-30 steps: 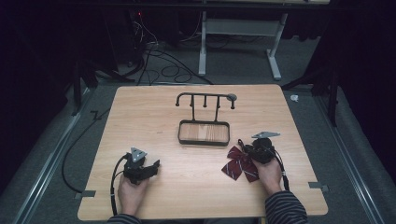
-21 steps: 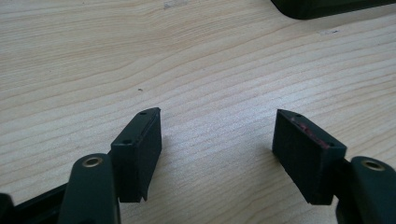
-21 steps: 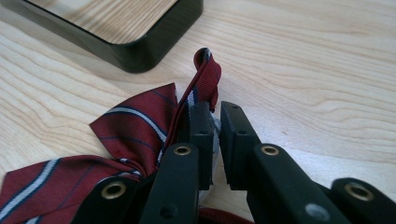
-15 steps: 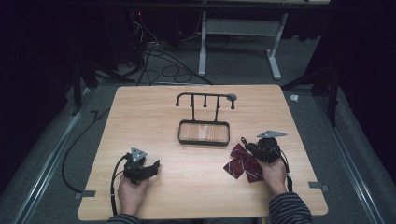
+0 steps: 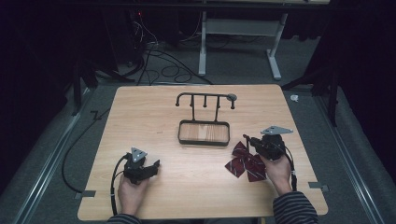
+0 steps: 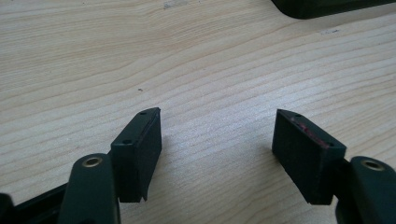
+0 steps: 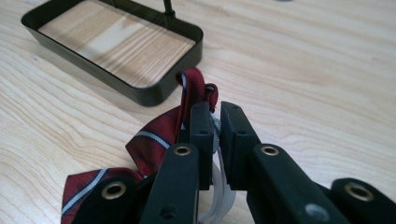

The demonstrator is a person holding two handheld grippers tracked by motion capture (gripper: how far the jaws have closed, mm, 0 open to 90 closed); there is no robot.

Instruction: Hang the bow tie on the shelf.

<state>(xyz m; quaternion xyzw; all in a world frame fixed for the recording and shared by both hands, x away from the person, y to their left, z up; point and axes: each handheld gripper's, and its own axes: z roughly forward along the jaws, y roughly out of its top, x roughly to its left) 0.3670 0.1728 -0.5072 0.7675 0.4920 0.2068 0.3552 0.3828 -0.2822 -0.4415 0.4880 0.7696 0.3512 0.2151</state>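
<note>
Bow tie [image 5: 246, 163] sits right at our right claw [image 5: 254, 143], w/ its knot and white strap pinched between the jaws; in the right gripper view the bow tie [image 7: 154, 140] fans out below and left of the claw tips [image 7: 215, 122], which are nearly closed w/ only the fabric and strap between them. The tie's long axis runs roughly crosswise to the claw, wings spreading toward the person's side, resting on the table [image 5: 154, 121].

Ahead of the right claw and a bit left stands the black stand [image 5: 204, 133], its tray just beyond the tie; the hook bar [image 5: 205, 97] rises farther off behind it. We judge the coming move is a lift fwd and up toward that bar, so the strap's loop must stay free of the jaws.

Our left claw [image 5: 150, 167] is well apart from the tie, on the far side of the stand's tray, jaws spread wide over bare wood [image 6: 217, 135] and holding nothing. The right hand is clearly nearer, already on the tie.
</note>
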